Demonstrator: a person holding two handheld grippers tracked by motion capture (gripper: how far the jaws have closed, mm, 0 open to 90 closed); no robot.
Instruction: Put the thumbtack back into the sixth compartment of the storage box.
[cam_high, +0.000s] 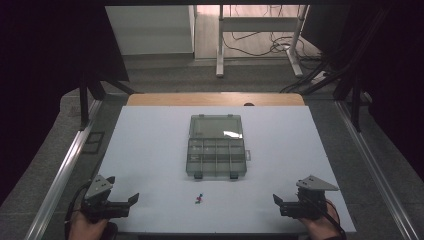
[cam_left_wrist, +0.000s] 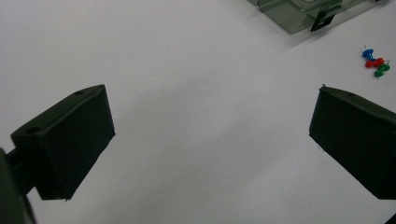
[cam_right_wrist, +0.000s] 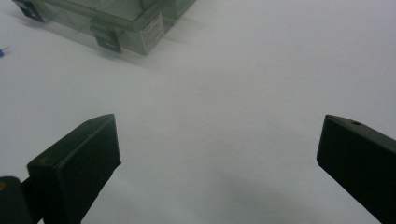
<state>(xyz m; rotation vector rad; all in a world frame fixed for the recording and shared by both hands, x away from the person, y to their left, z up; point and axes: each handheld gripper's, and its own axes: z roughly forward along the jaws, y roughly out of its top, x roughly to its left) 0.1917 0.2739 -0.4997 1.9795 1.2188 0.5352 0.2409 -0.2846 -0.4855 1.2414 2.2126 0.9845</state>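
Two tools wait at the near edge of the white counter (cam_high: 150, 150), and nothing has been picked up yet, so I judge the work to stand at its very start, before the first reach. At the near left corner the left tool (cam_high: 134, 199) is held low in a hand, its jaws spread wide with only bare counter between them; the right tool (cam_high: 276, 200) mirrors it at the near right corner, jaws equally wide and holding nothing. Between the two, a little nearer than the middle of the counter, lies a small cluster of push pins (cam_high: 199, 199), blue, red and green, touching or nearly touching one another. Just beyond them sits a clear compartment box (cam_high: 216, 156), its lid (cam_high: 216, 126) thrown back flat on the far side, so the divided tray is open from above; its cells look empty as far as I can tell, though they are too small to be sure. In the left gripper view the pins (cam_left_wrist: 375, 62) lie far right of the jaws, near the box's corner latch (cam_left_wrist: 322, 21). The likely job is to drop the pins into the box's cells. The next move calls for one tool to travel inward to the cluster, come down over a single pin and narrow its jaws a good deal first, since the pins are tiny and crowded; a grip on a head, taken from the outer side of the cluster, would lessen the risk of scattering the others
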